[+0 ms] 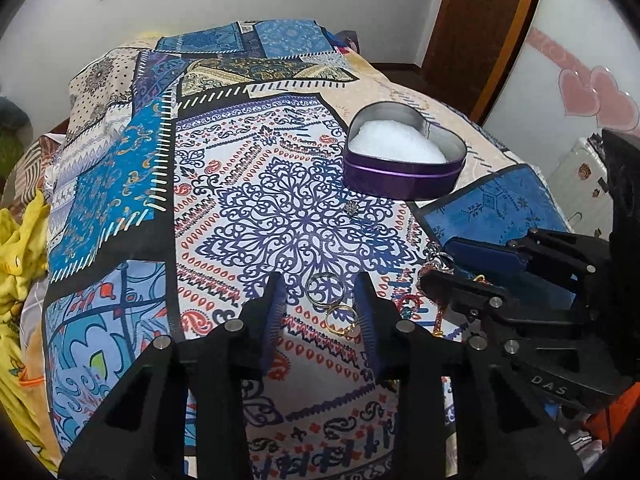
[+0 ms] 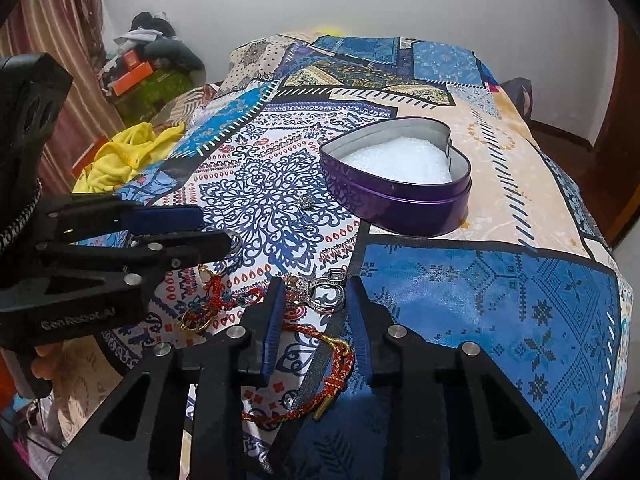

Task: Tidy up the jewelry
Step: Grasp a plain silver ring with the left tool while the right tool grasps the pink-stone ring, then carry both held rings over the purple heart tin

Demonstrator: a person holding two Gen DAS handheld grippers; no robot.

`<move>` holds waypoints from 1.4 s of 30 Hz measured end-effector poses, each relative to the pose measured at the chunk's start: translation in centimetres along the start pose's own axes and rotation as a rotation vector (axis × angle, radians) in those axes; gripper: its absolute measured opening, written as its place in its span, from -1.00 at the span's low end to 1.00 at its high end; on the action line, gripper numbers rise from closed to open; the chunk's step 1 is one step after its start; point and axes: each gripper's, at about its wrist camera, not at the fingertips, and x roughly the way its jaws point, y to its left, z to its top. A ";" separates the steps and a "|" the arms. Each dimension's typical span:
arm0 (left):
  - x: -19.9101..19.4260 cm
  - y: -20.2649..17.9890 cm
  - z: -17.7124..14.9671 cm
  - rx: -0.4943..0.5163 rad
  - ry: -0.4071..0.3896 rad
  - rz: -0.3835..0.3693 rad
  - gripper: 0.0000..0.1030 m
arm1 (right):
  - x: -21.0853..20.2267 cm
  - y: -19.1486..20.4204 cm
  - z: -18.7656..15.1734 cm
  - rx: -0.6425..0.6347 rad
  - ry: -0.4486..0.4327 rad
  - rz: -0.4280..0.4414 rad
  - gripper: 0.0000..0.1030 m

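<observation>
My left gripper [image 1: 321, 292] stands open just above the patterned bedspread, with a silver ring [image 1: 325, 286] and a gold ring [image 1: 340, 318] lying between its blue pads, untouched. My right gripper [image 2: 315, 292] is open too, its tips on either side of a cluster of silver rings [image 2: 320, 288] that nearly fills the gap. A red braided bracelet [image 2: 336, 360] lies under the right gripper. A second red bracelet [image 2: 224, 304] lies between the grippers. Behind them a purple heart-shaped tin [image 1: 400, 176] [image 2: 400, 208] stands open with white padding inside, and a small silver flower ring [image 1: 352, 207] [image 2: 306, 201] lies in front of it.
Everything lies on a bed covered by a blue, white and red patchwork spread [image 1: 200, 160]. A yellow cloth [image 2: 124, 156] is bunched at the bed's left edge, with a pile of clutter [image 2: 148, 64] behind. A wooden door frame [image 1: 480, 40] stands at the right.
</observation>
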 end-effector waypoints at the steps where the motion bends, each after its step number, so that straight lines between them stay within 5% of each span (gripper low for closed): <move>1: 0.1 -0.1 0.0 0.005 0.004 0.000 -0.37 | 0.0 -0.1 0.0 0.002 -0.001 0.002 -0.45; 6: 1.0 -0.4 0.1 0.015 0.032 -0.006 -0.60 | -0.1 -0.1 0.0 0.007 -0.007 0.008 -0.45; 20: -1.1 -1.0 0.2 0.015 -0.017 0.002 -0.61 | -1.3 -0.2 0.1 0.026 -0.041 0.002 -0.46; 42: -5.7 -1.9 4.6 -0.008 -0.196 0.014 -0.61 | -6.8 -2.4 3.4 0.056 -0.230 -0.100 -0.46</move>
